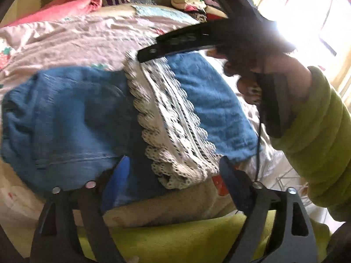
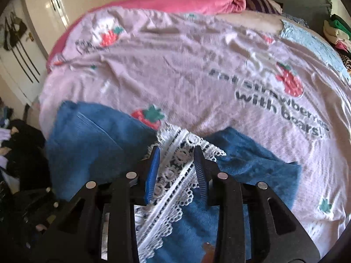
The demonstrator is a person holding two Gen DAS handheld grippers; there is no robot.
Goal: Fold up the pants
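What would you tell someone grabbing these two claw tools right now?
Left gripper: open, hovering low over the pants near the bed's front edge, holding nothing.
Right gripper: jaws narrowed around the white lace trim; whether they pinch it is unclear.
Pants: blue, lying bunched on the strawberry bedsheet, lace band across the middle.
Done: no neat fold visible.
Left: flatten, fold.

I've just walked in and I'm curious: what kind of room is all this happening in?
Most likely a bedroom in a home. The work is done on a bed with a strawberry-print cover, a rolled pink blanket lies at its far end, and white wardrobe doors stand behind it.
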